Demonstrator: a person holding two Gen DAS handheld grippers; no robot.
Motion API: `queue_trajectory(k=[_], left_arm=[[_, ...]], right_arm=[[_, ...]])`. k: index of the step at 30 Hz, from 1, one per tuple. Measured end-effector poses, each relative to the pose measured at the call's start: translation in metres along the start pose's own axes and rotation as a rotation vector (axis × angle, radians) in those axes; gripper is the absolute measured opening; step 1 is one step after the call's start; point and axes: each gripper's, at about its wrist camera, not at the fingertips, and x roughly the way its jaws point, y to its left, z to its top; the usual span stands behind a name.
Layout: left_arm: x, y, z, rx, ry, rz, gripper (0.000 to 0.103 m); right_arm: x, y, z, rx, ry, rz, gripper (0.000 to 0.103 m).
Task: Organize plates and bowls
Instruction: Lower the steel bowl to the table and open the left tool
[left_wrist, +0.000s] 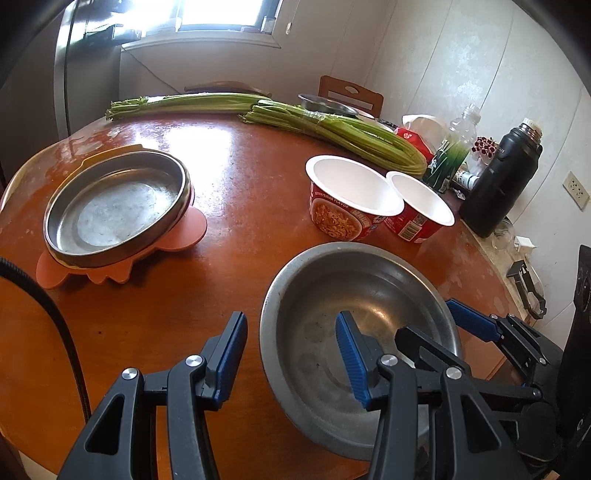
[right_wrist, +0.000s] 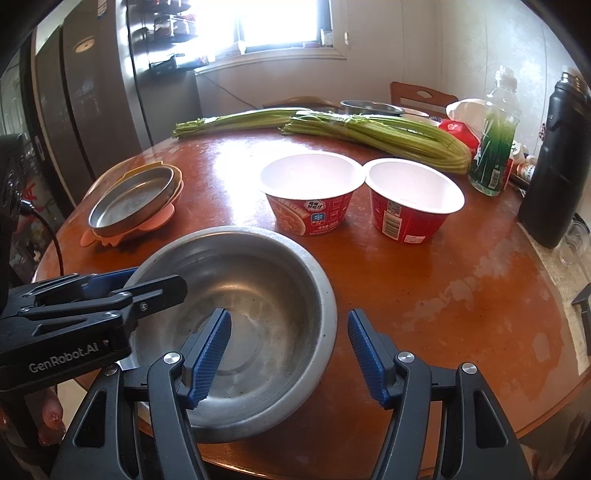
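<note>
Steel mixing bowl (right_wrist: 236, 317) sits straddled by both open grippers, left gripper (left_wrist: 291, 354) and right gripper (right_wrist: 290, 354), neither pinching its rim yet; closing comes next.

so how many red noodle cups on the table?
2. Both stand upright and empty near the table's middle, side by side with rims about touching: the left cup and the right cup, in front of the celery. More could hide behind the clutter at the right.

Dull scuffed metal bowl (right_wrist: 236, 295) on glossy (worn) wooden table (right_wrist: 424, 295).
</note>
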Motion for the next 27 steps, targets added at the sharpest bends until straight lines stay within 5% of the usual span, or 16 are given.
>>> queue_trajectory(k=[13, 27], left_arm=[[-0.013, 0.01, 0.004, -0.017, -0.046, -0.025, 0.05], [-0.008, 0.003, 0.029, 0.007, -0.06, -0.028, 0.052]], right_arm=[[-0.007, -0.034, 0.014, 0.189, -0.045, 0.051, 0.067], [0.004, -0.041, 0.031, 0.207, -0.048, 0.078, 0.067]])
